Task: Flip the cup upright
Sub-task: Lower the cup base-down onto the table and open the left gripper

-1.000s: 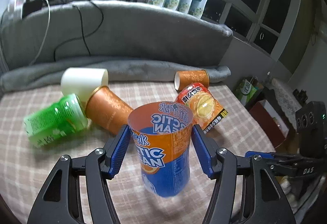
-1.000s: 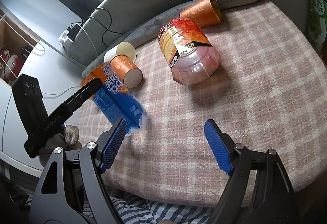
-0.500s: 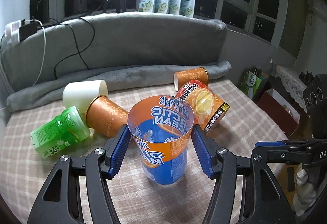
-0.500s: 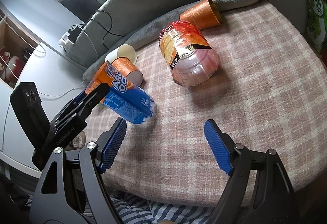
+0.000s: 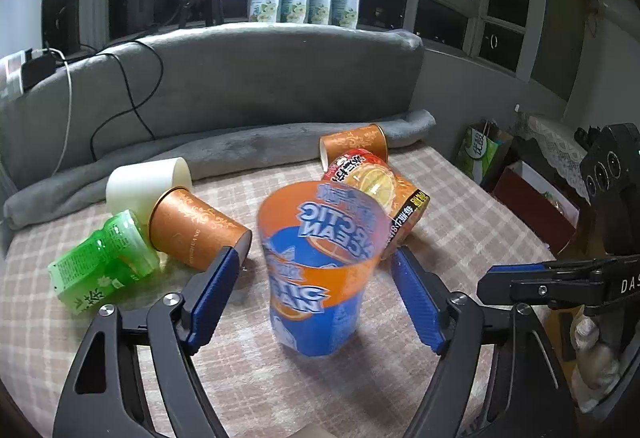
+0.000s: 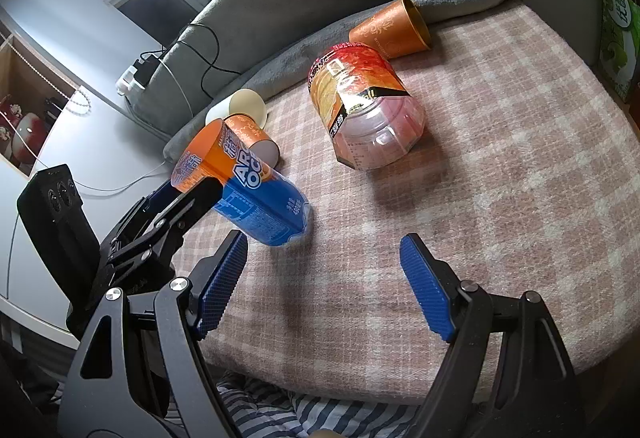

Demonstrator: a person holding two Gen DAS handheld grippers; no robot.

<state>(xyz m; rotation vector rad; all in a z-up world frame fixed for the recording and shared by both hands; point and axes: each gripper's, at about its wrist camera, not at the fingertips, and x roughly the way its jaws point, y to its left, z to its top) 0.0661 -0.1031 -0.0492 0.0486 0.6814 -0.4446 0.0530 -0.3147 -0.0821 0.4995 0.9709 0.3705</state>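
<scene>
Cup in hand: a clear plastic cup with an orange-and-blue printed sleeve [image 5: 320, 270] stands base-down on the pink checked cloth [image 5: 460, 198], mouth up and leaning a little; its outline is blurred, so it may not be settled.
Left gripper [image 5: 316, 298]: the blue-padded fingers [image 5: 214, 294] are spread wide on either side of the cup, with a visible gap at each pad; they hold nothing.
Right gripper [image 6: 324, 286]: fingers wide apart and holding nothing, hovering over bare cloth just beside the cup's base.
Side view: from the right wrist camera the cup [image 6: 244, 186] looks strongly tilted, but the camera itself is canted, so the true lean cannot be told.
Neighbours: an orange patterned paper cup on its side [image 5: 196, 226] lies close to the left pad, with a white paper cup [image 5: 148, 184] and a green plastic bottle [image 5: 104, 262] behind it; a clear jar with a red-orange fruit label [image 5: 380, 194] lies just beyond the right pad.
Step in hand (judgement): release and retreat after setting the cup upright.
Doing it well: draw the left gripper straight back with both pads clear of the thin wall, avoiding sideways drift toward the orange paper cup, and check that the cup stops rocking.
</scene>
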